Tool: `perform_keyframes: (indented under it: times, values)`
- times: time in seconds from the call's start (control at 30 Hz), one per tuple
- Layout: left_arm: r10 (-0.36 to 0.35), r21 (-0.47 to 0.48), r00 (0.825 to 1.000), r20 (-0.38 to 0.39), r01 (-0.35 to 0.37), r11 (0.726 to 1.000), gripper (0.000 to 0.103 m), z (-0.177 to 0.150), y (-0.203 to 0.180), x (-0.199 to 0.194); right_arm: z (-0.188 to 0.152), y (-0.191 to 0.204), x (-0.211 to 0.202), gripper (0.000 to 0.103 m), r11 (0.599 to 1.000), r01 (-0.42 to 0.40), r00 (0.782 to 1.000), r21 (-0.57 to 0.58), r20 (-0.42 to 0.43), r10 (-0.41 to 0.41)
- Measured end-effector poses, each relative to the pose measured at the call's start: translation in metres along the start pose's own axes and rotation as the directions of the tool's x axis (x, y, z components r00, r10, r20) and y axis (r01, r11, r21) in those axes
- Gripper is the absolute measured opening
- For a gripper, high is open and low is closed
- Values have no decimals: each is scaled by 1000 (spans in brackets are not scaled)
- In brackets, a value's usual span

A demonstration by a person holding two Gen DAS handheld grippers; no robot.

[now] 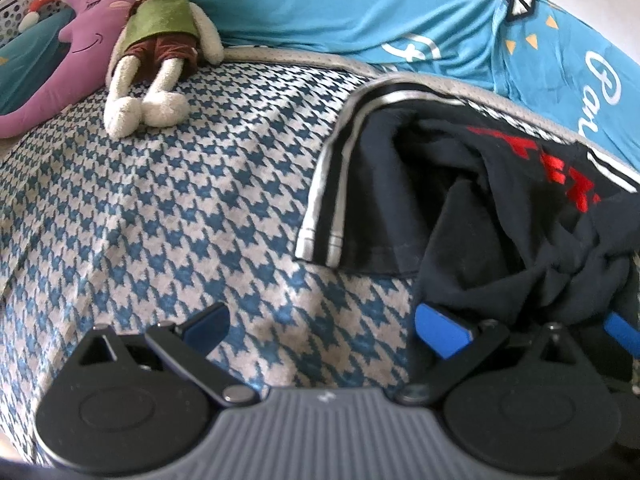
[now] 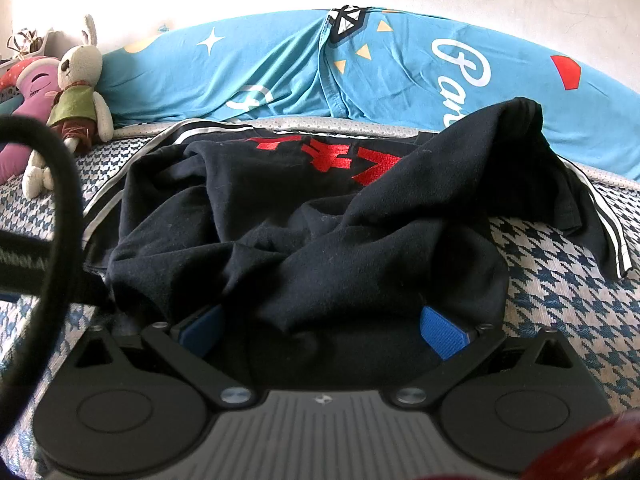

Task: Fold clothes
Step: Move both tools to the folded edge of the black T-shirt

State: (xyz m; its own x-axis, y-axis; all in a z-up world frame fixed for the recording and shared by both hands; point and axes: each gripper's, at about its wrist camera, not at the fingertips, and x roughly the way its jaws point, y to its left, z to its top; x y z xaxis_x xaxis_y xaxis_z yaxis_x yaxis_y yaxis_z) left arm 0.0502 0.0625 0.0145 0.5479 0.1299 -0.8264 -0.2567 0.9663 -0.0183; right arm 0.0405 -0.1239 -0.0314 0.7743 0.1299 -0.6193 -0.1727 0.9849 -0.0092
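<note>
Black shirt (image 2: 320, 240) bunched on bed (image 1: 160, 208), right of spread, empty left tongs (image 1: 320, 328); between spread right tongs (image 2: 320, 332), nearer.

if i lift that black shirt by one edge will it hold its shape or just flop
Probably flops: the black t-shirt already lies bunched in soft folds on the houndstooth bedspread. It likely drapes and stretches unevenly, dragging its striped sleeve. It looks thin, so probably light.
</note>
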Motion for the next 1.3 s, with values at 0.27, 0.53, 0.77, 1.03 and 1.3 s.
perform_keyframes:
  times: [0.27,0.53,0.77,1.03,1.3]
  values:
    - [36,-1,999,-3,-36,999,103,5,5,-5,0,0,0,103,1000,0,1000,-1,1,0]
    - [39,21,999,-10,-39,999,103,0,4,-12,1,-2,-8,103,1000,-1,999,-2,-36,1]
    - [56,72,998,23,-57,996,103,-11,0,-32,18,-12,-43,100,997,38,996,65,-81,-32]
    - [17,73,998,53,-21,997,103,-29,-2,-52,39,-16,-91,100,1000,16,999,-1,-35,-16]
    - [21,116,995,96,-33,993,103,-38,-11,-58,37,-11,-95,97,997,50,999,-65,10,-50]
